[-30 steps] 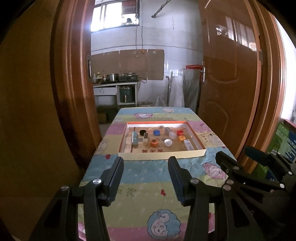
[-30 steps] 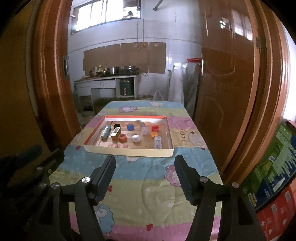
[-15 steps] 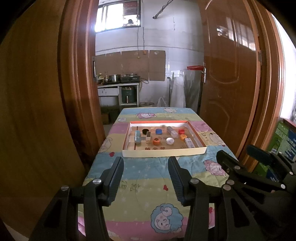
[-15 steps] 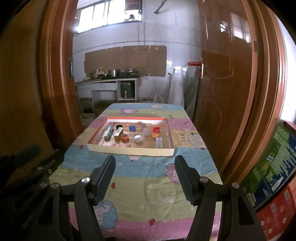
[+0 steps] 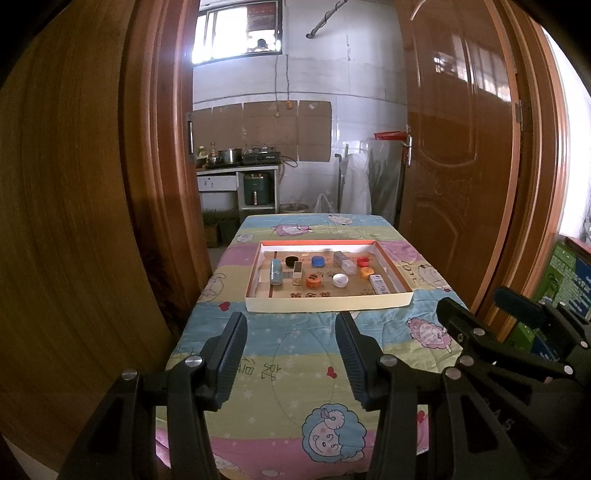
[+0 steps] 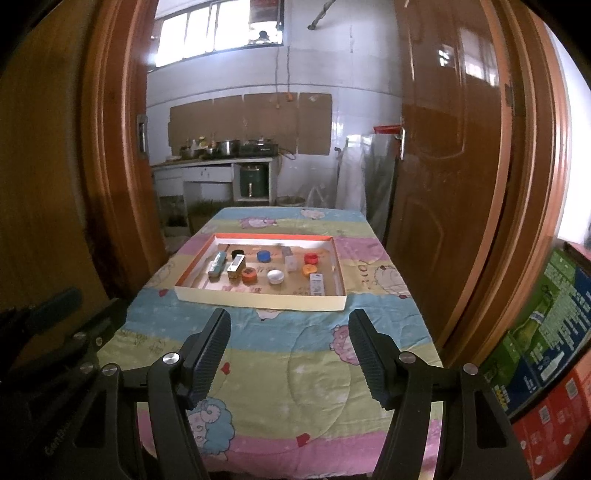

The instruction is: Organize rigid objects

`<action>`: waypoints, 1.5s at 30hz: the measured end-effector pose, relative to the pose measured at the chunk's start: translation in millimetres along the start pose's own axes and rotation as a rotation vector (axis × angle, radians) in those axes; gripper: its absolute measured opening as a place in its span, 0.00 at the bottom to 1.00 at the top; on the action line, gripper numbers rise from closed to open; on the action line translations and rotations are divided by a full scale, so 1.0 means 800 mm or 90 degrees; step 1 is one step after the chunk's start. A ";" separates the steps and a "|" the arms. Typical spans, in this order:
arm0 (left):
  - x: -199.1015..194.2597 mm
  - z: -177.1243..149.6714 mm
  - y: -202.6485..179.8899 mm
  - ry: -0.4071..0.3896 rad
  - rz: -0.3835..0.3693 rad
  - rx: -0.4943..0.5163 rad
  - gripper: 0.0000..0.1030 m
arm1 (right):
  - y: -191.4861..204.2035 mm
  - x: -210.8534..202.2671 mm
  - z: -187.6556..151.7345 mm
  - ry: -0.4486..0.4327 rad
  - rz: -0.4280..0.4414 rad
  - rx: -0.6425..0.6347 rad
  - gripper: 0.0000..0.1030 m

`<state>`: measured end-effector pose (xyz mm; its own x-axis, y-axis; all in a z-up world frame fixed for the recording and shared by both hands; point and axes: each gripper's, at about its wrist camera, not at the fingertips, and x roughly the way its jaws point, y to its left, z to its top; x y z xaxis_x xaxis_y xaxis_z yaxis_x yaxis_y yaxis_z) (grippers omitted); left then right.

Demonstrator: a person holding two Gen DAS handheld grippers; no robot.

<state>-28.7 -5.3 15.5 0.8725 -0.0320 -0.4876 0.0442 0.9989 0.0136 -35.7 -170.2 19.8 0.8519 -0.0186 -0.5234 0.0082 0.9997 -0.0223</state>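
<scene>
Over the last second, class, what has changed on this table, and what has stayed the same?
Both views have pulled back: the tray now sits farther off and more bedspread shows in front. Nothing was grasped or released. The left hand-held gripper and right hand-held gripper stay open and empty; the caps and small boxes lie in the same arrangement.

A white tiled wall (image 5: 362,74) closes the room, with a bright window (image 5: 236,33) high on it. Below the window stands a counter (image 5: 236,170) bearing pots. Right of the counter, a brown wooden door (image 5: 458,147) stands open.
</scene>
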 end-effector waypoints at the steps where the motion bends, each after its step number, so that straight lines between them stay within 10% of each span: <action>1: 0.000 0.000 0.000 0.000 0.000 0.000 0.48 | -0.001 0.000 0.001 0.000 0.001 0.000 0.66; 45: -0.003 -0.002 0.002 -0.001 -0.003 0.002 0.48 | 0.001 0.001 0.006 -0.009 -0.005 -0.004 0.66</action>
<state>-31.7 -3.7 15.3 0.8729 -0.0362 -0.4866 0.0492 0.9987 0.0140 -32.1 -169.6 23.6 0.8590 -0.0258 -0.5114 0.0109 0.9994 -0.0321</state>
